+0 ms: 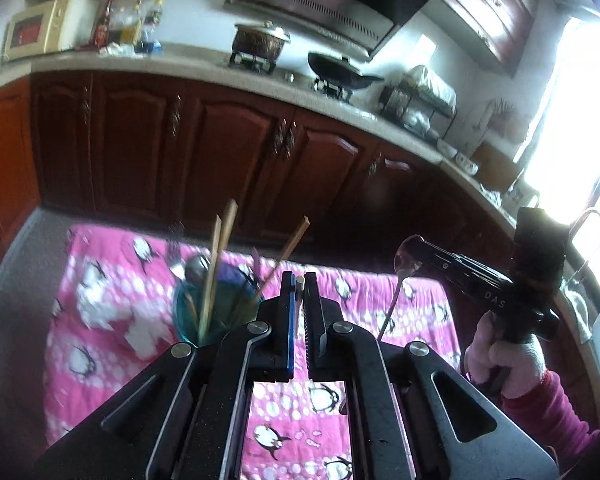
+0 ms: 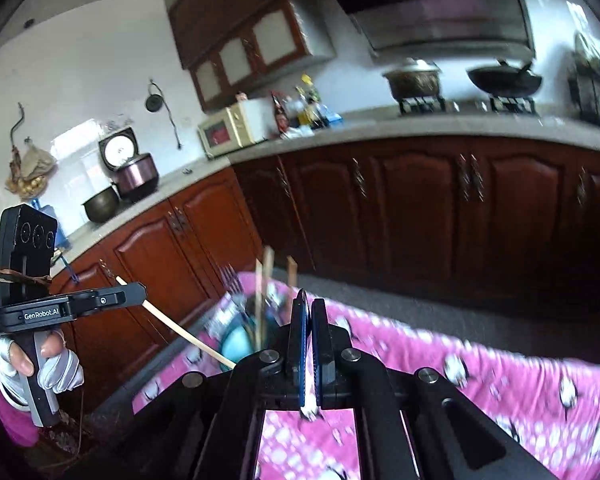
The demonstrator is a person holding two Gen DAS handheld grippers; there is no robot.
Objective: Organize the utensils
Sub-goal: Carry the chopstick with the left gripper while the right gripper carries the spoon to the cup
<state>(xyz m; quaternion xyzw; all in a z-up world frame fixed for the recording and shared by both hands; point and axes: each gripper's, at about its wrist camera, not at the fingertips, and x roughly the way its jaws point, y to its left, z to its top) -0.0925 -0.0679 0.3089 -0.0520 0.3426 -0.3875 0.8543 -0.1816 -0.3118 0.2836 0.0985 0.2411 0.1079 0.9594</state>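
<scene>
1. The left gripper (image 1: pixel 299 280) has its jaws closed tight on a pale wooden chopstick (image 2: pixel 168 324). In the right wrist view the stick passes through the jaws at a slant, its long end running down toward the cup.
2. In the left wrist view only the blunt end of that chopstick shows, pinched between the two pads just past the tips.
3. The right gripper (image 2: pixel 310 312) is also clamped shut, here on a metal spoon (image 1: pixel 400 276). The left wrist view shows the spoon's bowl uppermost beside the jaw tips and its thin handle hanging down below them.
4. A teal cup (image 1: pixel 192 312) stands on the bench, which is covered with a pink penguin-print cloth (image 1: pixel 112 320). The cup is beside and below the left gripper.
5. The cup already holds several wooden chopsticks (image 1: pixel 218 248) leaning at different angles, along with a second spoon (image 1: pixel 198 268) whose bowl sticks up above the rim.
6. A gloved hand (image 1: pixel 504 360) with a pink sleeve grips the right tool's handle; another gloved hand (image 2: pixel 48 364) holds the left tool.
7. Both grippers are raised above the cloth, apart from each other, with the cup between and beyond them.
</scene>
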